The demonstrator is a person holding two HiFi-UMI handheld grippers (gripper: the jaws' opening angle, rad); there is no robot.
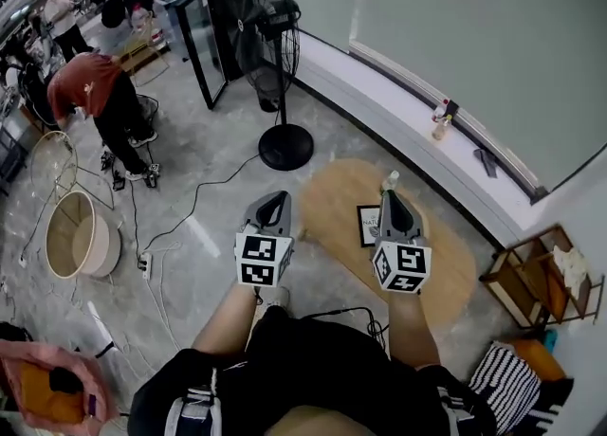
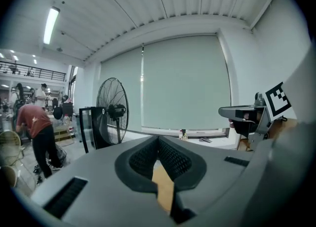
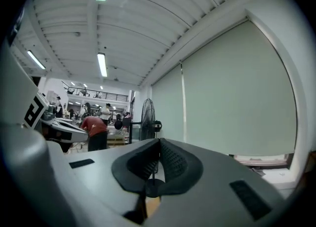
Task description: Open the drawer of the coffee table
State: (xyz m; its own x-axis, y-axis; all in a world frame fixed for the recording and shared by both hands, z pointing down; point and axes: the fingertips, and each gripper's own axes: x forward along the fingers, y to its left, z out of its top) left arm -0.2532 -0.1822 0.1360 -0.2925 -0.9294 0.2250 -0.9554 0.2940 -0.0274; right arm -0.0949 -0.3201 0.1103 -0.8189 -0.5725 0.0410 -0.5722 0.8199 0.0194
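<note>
The oval wooden coffee table (image 1: 337, 199) stands on the floor ahead of me, seen from above in the head view; no drawer shows from here. My left gripper (image 1: 278, 196) is held above the table's left edge, jaws shut with nothing between them (image 2: 158, 140). Over the middle of the tabletop, my right gripper (image 1: 391, 195) is also shut and empty (image 3: 159, 143). Both point roughly level, towards the window wall. Each gripper shows in the other's view: the right gripper (image 2: 246, 114) and the left gripper (image 3: 60, 128).
A black-and-white card (image 1: 369, 226) and a small bottle (image 1: 391, 180) sit on the table. A standing fan (image 1: 272, 55) is beyond its left end and a wooden shelf (image 1: 539, 280) to the right. Cables cross the floor; a person in red (image 1: 93, 91) bends over at far left.
</note>
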